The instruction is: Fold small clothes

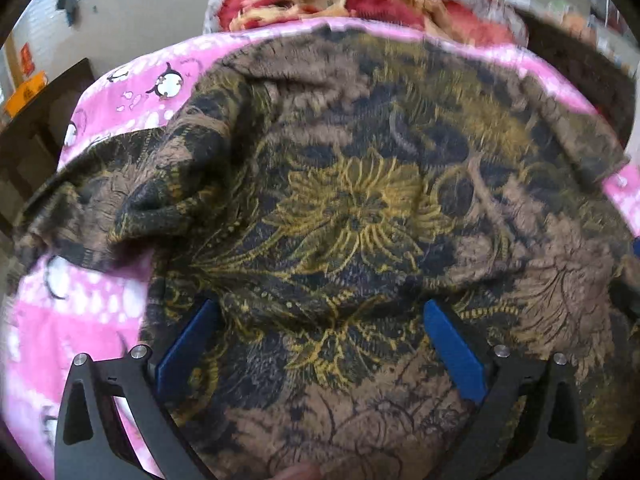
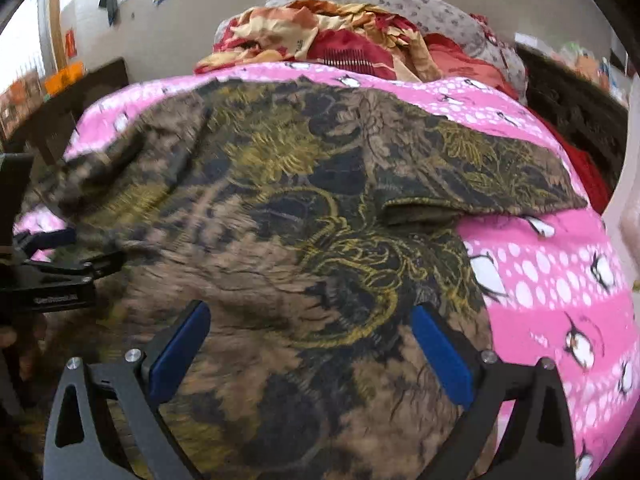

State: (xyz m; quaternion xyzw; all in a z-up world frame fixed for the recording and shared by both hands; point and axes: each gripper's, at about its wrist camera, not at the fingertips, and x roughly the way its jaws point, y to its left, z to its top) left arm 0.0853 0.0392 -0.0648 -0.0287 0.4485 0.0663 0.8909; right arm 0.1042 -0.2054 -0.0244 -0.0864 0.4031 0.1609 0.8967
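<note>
Garment (image 1: 360,200) lies spread, seemingly lengthwise away from both spread tongs (image 1: 320,320) (image 2: 308,320), sleeves sideways.

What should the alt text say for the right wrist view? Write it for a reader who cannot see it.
A brown, black and gold floral garment lies spread over a pink penguin-print blanket, with the open right hand-held gripper just above its near edge. The left hand-held gripper shows at the left edge, and crumpled red and orange fabrics lie behind.

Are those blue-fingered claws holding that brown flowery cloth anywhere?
No. The left gripper and right gripper both gape open over the brown floral garment, gripping nothing.
</note>
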